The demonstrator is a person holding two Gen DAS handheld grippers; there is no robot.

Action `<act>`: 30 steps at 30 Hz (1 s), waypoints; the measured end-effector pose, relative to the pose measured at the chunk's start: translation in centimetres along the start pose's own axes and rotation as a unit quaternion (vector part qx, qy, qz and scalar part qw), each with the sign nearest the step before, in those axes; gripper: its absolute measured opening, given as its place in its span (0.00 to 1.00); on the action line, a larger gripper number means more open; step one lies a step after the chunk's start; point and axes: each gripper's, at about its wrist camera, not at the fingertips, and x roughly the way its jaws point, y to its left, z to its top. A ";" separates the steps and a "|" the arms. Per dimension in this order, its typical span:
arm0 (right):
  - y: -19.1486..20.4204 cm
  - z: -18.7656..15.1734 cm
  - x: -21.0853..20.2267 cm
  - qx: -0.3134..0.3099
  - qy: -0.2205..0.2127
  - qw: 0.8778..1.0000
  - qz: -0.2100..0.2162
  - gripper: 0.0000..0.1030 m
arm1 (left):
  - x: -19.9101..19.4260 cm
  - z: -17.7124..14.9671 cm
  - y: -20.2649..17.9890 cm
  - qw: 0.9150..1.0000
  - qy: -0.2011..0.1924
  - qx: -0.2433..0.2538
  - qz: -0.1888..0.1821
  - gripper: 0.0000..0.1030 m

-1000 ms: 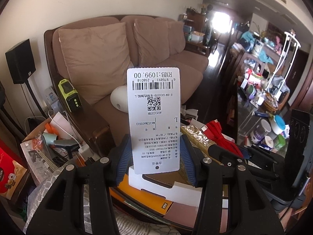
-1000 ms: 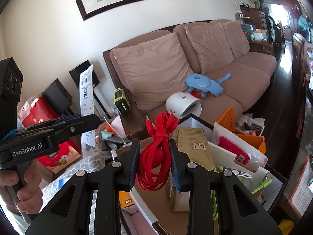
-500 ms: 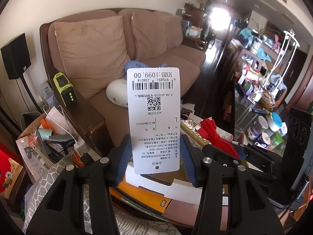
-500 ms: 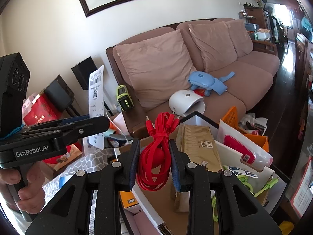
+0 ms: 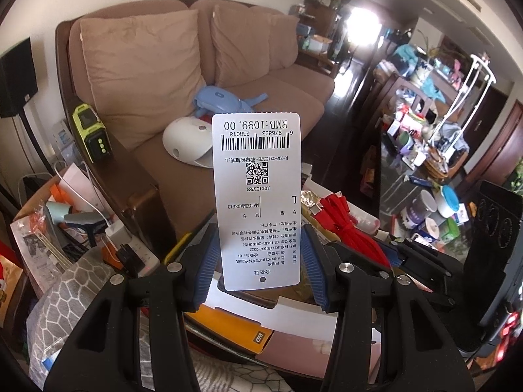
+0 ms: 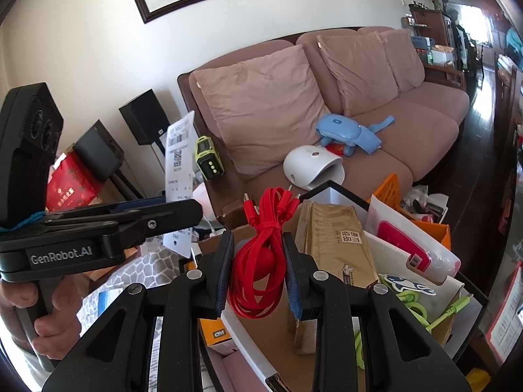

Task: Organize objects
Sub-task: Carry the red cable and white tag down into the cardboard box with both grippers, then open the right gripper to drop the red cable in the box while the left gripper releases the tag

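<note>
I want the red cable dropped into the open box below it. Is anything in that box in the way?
Partly. The red cable, held in the right tongs, hangs over bare cardboard floor of the box, but a gold packet stands close on its right.

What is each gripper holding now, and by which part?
Left gripper: white price tag, by its side edges near one end. Right gripper: red cable bundle, around its middle.

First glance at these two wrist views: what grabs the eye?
The white price tag, held upright edge to edge in the left gripper, fills the middle of the left wrist view. In the right wrist view, the red cable bundle sits clamped in the right gripper above a cluttered open box. Behind both, a brown sofa carries a white dome-shaped device and a blue gadget.
</note>
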 end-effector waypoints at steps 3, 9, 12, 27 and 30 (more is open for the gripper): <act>0.0 -0.1 0.2 -0.001 0.003 1.000 -0.001 0.28 | 0.7 0.0 0.2 1.000 0.009 -0.006 -0.010 0.45; -0.4 -0.3 0.6 0.003 0.013 1.000 -0.008 0.28 | 2.4 0.1 1.1 0.999 0.020 -0.029 -0.025 0.45; -0.6 -0.3 0.7 0.005 0.015 1.000 -0.010 0.28 | 3.3 0.1 1.6 0.998 0.028 -0.043 -0.032 0.45; -0.7 -0.7 1.3 0.004 0.028 1.000 -0.012 0.28 | 4.4 0.0 1.7 0.997 0.043 -0.053 -0.029 0.45; -0.7 -0.8 1.3 0.002 0.029 1.000 -0.012 0.28 | 4.5 -0.1 1.8 0.997 0.044 -0.055 -0.029 0.45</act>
